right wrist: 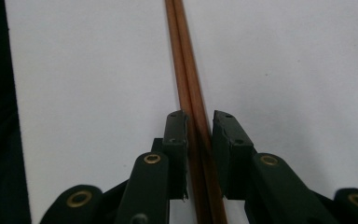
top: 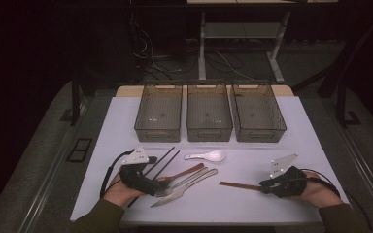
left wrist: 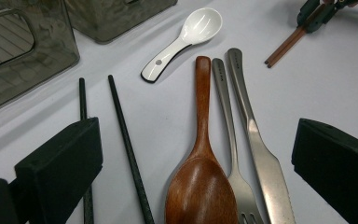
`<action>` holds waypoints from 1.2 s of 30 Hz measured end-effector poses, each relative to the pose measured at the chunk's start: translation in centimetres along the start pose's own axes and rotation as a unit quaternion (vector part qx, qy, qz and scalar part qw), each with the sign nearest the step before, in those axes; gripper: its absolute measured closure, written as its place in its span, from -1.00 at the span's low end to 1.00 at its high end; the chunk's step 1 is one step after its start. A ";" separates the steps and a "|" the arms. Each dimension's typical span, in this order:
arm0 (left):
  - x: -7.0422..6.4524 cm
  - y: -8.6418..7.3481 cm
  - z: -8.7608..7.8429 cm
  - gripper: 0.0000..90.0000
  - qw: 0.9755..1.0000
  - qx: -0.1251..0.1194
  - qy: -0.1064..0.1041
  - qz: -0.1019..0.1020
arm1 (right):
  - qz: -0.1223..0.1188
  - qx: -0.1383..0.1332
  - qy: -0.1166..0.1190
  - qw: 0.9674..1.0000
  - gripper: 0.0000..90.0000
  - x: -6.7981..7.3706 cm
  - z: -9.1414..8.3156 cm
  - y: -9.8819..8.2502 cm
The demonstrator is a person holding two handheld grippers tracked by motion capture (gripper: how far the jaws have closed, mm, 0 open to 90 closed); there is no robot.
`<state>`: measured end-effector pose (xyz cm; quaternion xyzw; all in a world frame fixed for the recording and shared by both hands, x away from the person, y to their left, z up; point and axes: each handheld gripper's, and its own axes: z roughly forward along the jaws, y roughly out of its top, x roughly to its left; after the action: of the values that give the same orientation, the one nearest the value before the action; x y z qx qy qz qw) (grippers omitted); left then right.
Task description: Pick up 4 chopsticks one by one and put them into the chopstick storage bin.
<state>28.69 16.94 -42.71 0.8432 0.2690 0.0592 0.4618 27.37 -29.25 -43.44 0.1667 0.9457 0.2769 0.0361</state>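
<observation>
A wooden spoon (left wrist: 203, 102), a fork (left wrist: 226, 121) and a knife (left wrist: 261, 149) lie side by side on the white table (top: 252, 160). My left gripper (left wrist: 196, 172) is open, one jaw on each side of the wooden spoon's bowl and the fork's head. In the high view this left gripper (top: 156, 186) sits at the near left. Two black chopsticks (left wrist: 126, 144) lie just left of the spoon. A white ceramic spoon (top: 206, 156) rests farther back. My right gripper (right wrist: 199, 116) is shut on a pair of brown chopsticks (right wrist: 186, 70) that point left (top: 238, 185).
Three grey see-through bins (top: 158, 132) (top: 209, 133) (top: 260, 135) stand in a row at the table's far edge. Desk legs and cables (top: 201, 53) are on the floor beyond the table. The near table edge runs just in front of both hands.
</observation>
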 end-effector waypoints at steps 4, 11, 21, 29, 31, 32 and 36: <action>0.0 0.0 0.0 -0.98 1.000 -0.002 0.000 -0.001 | -0.011 -0.001 0.007 1.000 0.70 0.5 0.1 0.1; 0.0 0.0 0.0 -0.98 1.000 -0.002 0.000 -0.001 | -0.013 -0.001 0.000 1.000 0.70 1.1 0.1 0.1; 0.0 0.0 0.1 -0.98 1.000 -0.001 0.000 0.000 | 0.040 -0.062 -0.011 0.997 0.41 1.1 0.1 2.5; 0.0 0.0 0.2 -0.98 1.000 -0.001 0.001 -0.002 | 0.032 -0.070 -0.001 0.997 0.53 1.1 3.1 6.6; -0.1 0.0 0.2 -0.98 1.000 0.000 0.001 -0.001 | 0.028 -0.069 0.006 0.997 0.55 1.2 3.9 7.4; -0.1 0.0 0.2 -0.98 1.000 0.000 0.001 -0.001 | 0.025 -0.068 0.013 0.997 0.56 1.2 4.3 7.8; -0.1 0.0 0.1 -0.98 1.000 -0.002 0.001 -0.002 | 0.015 -0.055 0.007 0.998 0.60 1.4 5.6 8.8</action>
<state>28.65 16.85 -42.76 0.8419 0.2707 0.0595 0.4631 29.57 -18.97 -43.41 0.1764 0.9267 0.3300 0.0346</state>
